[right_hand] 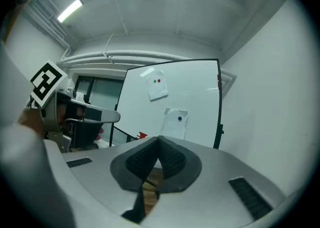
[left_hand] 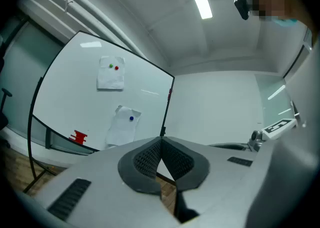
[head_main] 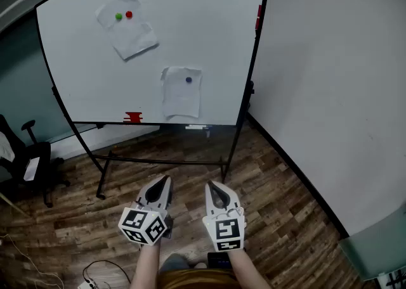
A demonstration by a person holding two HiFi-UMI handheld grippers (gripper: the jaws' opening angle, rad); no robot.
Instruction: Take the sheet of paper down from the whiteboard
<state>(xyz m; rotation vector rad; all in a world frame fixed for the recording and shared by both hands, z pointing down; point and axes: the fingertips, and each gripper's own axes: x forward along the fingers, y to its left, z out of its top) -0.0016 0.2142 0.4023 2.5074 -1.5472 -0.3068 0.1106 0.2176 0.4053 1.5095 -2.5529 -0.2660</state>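
Note:
A whiteboard (head_main: 209, 21) on a wheeled stand faces me across the wooden floor. Two sheets of paper hang on it. The upper sheet (head_main: 127, 25) is tilted and pinned by a green and a red magnet. The lower sheet (head_main: 182, 93) hangs upright under a blue magnet (head_main: 188, 80). Both sheets also show in the left gripper view, upper sheet (left_hand: 110, 73) and lower sheet (left_hand: 122, 126), and in the right gripper view, lower sheet (right_hand: 175, 123). My left gripper (head_main: 167, 181) and right gripper (head_main: 210, 186) are held side by side well short of the board, both shut and empty.
A red object (head_main: 133, 117) sits on the board's tray. A black office chair (head_main: 28, 164) stands at the left. A white wall (head_main: 330, 91) runs along the right. Cables lie on the floor (head_main: 95, 272) near my feet.

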